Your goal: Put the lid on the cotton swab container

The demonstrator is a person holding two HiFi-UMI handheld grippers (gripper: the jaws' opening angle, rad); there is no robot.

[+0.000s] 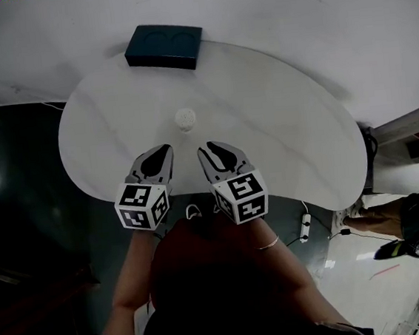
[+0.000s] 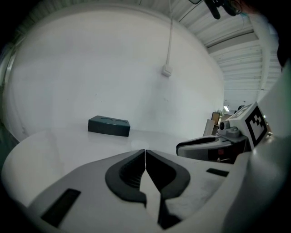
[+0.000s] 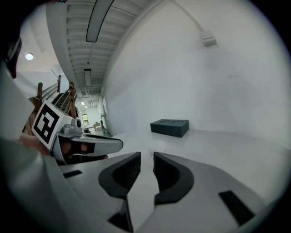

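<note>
A small white round cotton swab container (image 1: 185, 119) stands in the middle of the white table (image 1: 280, 133); it is too small to tell whether a lid sits on it. Both grippers hover near the table's front edge, short of the container, and neither gripper view shows it. My left gripper (image 1: 164, 150) (image 2: 145, 152) has its jaws touching with nothing between them. My right gripper (image 1: 206, 150) (image 3: 147, 157) shows a narrow gap between its pads, and nothing is in that gap. The two grippers sit side by side, a little apart.
A dark box (image 1: 164, 46) (image 2: 109, 125) (image 3: 169, 127) with two round recesses lies at the table's far edge against the white wall. On the floor at the right are a power strip (image 1: 304, 227) and another person's legs (image 1: 379, 219).
</note>
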